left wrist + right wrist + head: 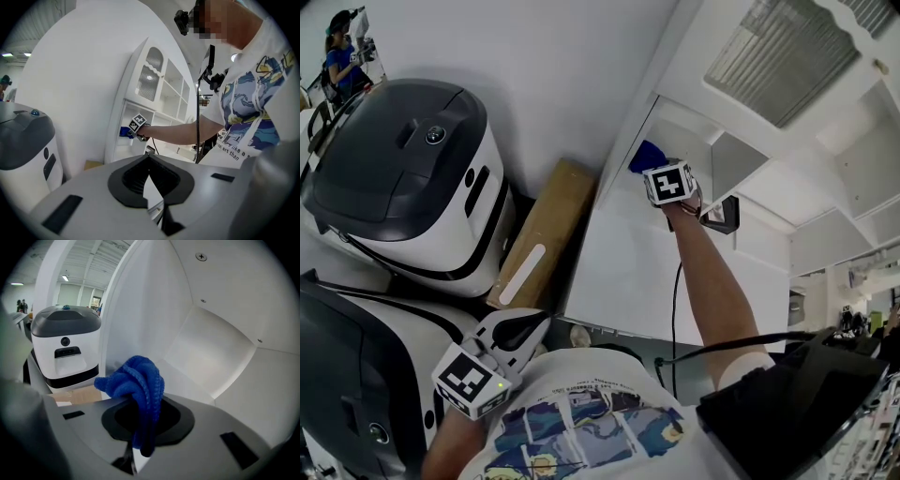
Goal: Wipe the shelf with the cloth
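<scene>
White wall [534,75] fills upper centre. White-and-grey machine [403,178] stands at left, cardboard box [546,230] just beside it. Ceiling strip lights [65,277] at upper left.

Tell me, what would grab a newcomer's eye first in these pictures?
The bright blue fuzzy cloth, clamped in the right tongs, stands out against the white shelf unit it is held inside. Next comes the bulky white and dark grey rounded machine at the head view's left. The left tongs are shut and empty.
</scene>
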The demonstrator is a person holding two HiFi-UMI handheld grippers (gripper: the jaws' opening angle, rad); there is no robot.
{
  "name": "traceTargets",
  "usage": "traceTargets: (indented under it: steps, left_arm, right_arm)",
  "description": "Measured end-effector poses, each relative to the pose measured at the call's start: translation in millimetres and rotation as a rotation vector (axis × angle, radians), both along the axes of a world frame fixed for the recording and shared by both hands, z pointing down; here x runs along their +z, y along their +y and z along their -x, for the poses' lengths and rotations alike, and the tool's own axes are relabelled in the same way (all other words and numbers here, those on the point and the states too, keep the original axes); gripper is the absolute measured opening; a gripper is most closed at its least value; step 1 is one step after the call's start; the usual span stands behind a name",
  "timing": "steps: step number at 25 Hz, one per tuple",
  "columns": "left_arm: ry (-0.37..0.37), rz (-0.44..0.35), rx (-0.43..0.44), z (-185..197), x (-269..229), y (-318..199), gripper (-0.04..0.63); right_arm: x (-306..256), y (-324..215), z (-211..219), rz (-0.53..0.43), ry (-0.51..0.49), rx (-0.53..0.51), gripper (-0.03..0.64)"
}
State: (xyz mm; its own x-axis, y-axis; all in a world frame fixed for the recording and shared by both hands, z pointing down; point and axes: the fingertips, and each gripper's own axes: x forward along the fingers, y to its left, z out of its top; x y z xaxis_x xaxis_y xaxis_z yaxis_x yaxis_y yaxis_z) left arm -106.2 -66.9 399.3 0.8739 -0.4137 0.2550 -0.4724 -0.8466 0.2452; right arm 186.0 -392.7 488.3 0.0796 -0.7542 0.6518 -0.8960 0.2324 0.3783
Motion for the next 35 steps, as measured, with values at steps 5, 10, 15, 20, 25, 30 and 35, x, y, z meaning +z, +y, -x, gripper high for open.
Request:
traceTargets:
  steps: [5, 10, 15, 20, 25, 30, 35]
  left_arm:
    - [0.003, -0.001, 0.012, 0.5, 1.1, -0.5, 0.011]
    - [0.007, -0.003, 0.027, -1.7, 0.0, -2.4, 0.011]
    - [0.008, -0.005, 0.037, -2.4, -0.3, -4.9, 0.012]
    - [0.014, -0.005, 0.039, -1.4, -0.5, -4.9, 0.011]
    - [0.007, 0.003, 0.039, 0.0, 1.9, -5.5, 0.012]
    - [-0.002, 0.007, 0.038, -0.8, 1.8, -5.2, 0.011]
    - [-0.020, 0.020, 0.040, -4.3, 4.7, -5.3, 0.012]
  right_arm:
    - [-1.7, 11.7, -30.8, 0.014, 0.022, 0.062, 0.066]
    - [-8.0, 25.7, -73.7, 0.014, 0.073, 0.152, 0.066]
    - [1.6, 29.2, -110.5, 0.000, 0.047, 0.216, 0.066]
    - [-1.7, 34.6, -112.9, -0.031, 0.012, 0.249, 0.066]
    - [-22.9, 30.6, -56.8, -0.087, -0.032, 0.172, 0.066]
    - [-15.8, 21.9, -1.7, -0.095, -0.128, 0.095, 0.066]
    - [-8.8, 16.7, 7.3, -0.126, -0.159, 0.059, 0.066]
